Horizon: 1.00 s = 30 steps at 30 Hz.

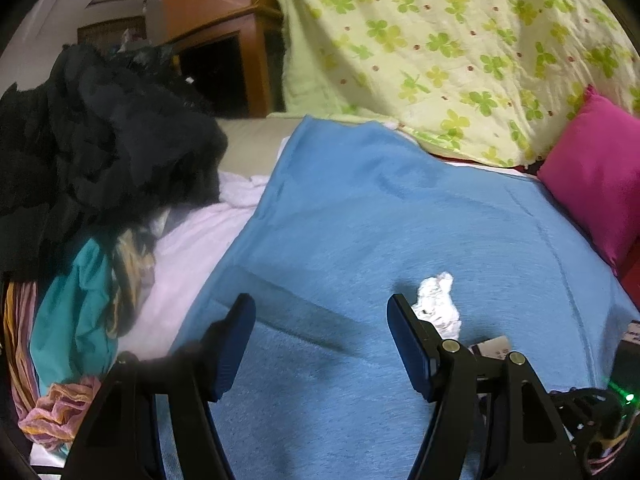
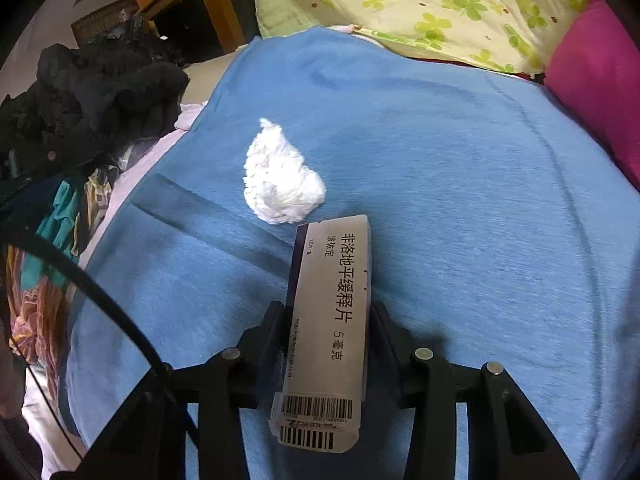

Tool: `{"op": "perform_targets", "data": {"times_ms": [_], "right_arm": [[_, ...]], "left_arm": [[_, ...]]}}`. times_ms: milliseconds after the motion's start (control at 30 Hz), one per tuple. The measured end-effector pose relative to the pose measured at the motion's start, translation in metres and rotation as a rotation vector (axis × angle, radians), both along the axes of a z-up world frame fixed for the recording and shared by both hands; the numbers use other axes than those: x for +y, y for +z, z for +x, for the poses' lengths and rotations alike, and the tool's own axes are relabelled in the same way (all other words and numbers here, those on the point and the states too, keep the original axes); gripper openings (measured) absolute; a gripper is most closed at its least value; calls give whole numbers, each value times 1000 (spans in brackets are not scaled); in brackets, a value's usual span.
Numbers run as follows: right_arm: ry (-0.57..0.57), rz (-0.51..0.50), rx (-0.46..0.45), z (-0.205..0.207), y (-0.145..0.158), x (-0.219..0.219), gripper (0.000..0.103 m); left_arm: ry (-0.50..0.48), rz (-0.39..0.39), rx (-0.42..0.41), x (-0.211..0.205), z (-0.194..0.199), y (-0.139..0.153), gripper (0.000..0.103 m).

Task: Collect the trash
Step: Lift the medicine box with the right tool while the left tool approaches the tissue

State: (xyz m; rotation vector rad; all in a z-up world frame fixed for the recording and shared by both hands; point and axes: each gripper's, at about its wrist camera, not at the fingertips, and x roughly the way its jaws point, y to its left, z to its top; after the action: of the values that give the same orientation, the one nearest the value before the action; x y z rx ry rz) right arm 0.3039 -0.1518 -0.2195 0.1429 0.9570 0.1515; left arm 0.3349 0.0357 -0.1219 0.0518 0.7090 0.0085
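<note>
My left wrist camera looks down over my fingers, close above the blue blanket (image 1: 360, 220), toward the clover-print quilt (image 1: 460, 40) at 1 o'clock. My right camera faces likewise, closer. Both share the crumpled tissue (image 2: 280, 180), pink pillow (image 2: 600, 80), and dark clothes (image 1: 100, 140) at 10 o'clock.

A wide blue knit blanket (image 1: 360, 216) covers the bed; clover-print green quilt (image 1: 460, 40) at one o'clock, magenta pillow (image 1: 596, 176) at three, black clothes heap (image 1: 92, 152) at nine.
</note>
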Motion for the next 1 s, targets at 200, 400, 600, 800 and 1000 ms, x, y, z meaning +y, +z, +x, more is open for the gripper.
{"op": "perform_targets", "data": {"times_ms": [200, 400, 600, 800, 1000], "right_arm": [[-45, 5, -21, -13, 13, -28, 46], [-91, 7, -39, -20, 20, -53, 46], [-120, -6, -59, -22, 24, -70, 46], [-148, 5, -59, -17, 24, -79, 46], [-170, -4, -64, -15, 23, -83, 46]], "left_arm": [[-76, 22, -45, -24, -10, 7, 69], [-147, 51, -73, -51, -18, 11, 69], [-183, 71, -76, -68, -20, 10, 69], [-197, 69, -75, -75, -20, 8, 69], [-244, 73, -97, -89, -25, 10, 69]]}}
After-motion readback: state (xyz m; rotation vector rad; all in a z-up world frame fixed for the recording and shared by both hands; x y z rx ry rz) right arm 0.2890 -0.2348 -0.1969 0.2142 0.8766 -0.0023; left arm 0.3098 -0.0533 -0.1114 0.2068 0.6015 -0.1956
